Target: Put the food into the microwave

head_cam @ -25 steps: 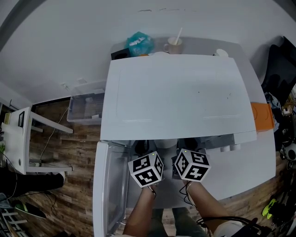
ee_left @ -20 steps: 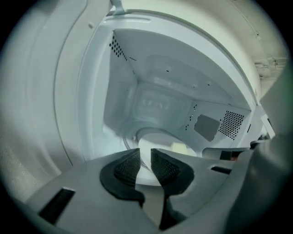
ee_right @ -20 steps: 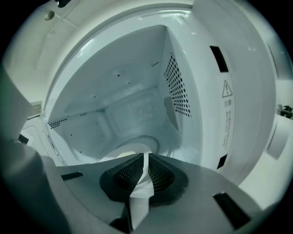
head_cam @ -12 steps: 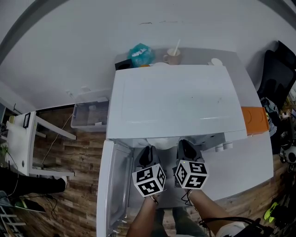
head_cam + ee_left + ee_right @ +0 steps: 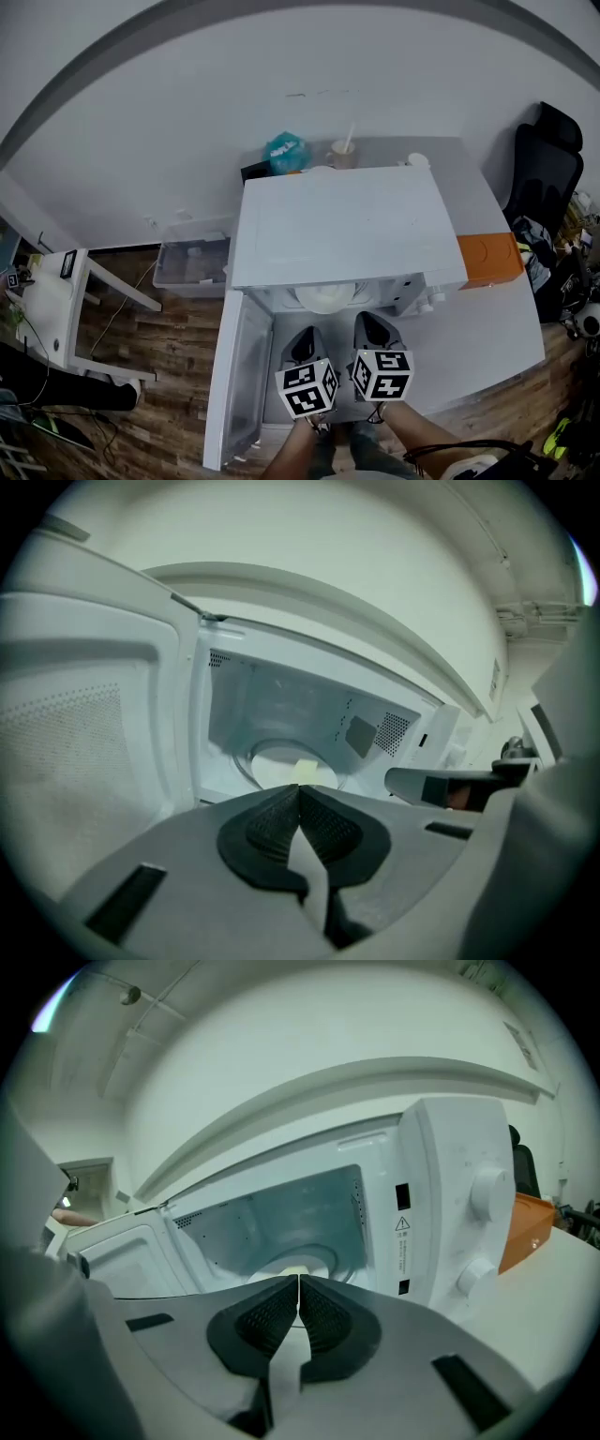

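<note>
we are seeing the food [image 5: 302,766] sitting inside the microwave [image 5: 337,225], so placing looks done. we are holding left gripper [image 5: 299,791] and right gripper [image 5: 298,1282] pinched together, empty; the door [image 5: 246,375] is hanging open.

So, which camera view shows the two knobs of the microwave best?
The right gripper view: both knobs stand large and clear on the microwave front panel, one above the other. The head view shows them only as small bumps from above. The left gripper view shows the open cavity, no clear knobs.
</note>
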Demonstrator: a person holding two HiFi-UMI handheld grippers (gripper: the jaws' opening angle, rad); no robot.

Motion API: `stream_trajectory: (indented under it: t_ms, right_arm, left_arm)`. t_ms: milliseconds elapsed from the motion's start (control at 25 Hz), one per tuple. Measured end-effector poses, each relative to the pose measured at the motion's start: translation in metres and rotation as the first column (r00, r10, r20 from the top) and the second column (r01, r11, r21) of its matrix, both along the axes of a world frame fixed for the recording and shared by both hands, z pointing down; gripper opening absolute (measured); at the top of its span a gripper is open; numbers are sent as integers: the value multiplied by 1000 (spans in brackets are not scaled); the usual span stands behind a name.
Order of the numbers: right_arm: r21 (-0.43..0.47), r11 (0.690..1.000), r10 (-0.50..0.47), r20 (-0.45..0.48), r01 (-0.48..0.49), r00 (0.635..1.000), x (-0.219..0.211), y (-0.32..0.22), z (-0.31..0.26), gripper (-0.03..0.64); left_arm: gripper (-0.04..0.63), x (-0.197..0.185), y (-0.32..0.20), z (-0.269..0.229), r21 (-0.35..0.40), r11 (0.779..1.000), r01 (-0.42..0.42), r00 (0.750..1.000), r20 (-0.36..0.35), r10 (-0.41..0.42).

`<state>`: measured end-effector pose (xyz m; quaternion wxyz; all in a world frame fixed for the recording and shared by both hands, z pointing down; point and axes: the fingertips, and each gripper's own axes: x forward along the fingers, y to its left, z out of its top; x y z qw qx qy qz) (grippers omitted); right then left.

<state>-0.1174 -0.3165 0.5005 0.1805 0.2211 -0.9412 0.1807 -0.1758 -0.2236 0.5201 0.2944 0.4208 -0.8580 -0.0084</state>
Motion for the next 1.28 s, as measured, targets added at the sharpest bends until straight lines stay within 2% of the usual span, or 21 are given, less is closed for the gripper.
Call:
stream_trajectory:
  t_ms: [600,880,1280]
  right_arm:
    - [77,993,-89,11,88,996,32,44,-46,18]
    - [104,988,-113,11,112,993,42,57,-55,18]
    - [144,982,-126,10,124,992,44,72,-61,17]
  left_arm:
    - [3,38,20,-67,44,994,-101,990,99,97]
    - [3,52,36,-69,34,992,-124,986,114,119]
    - [4,51,38,-68,44,992,-122,989,93,117]
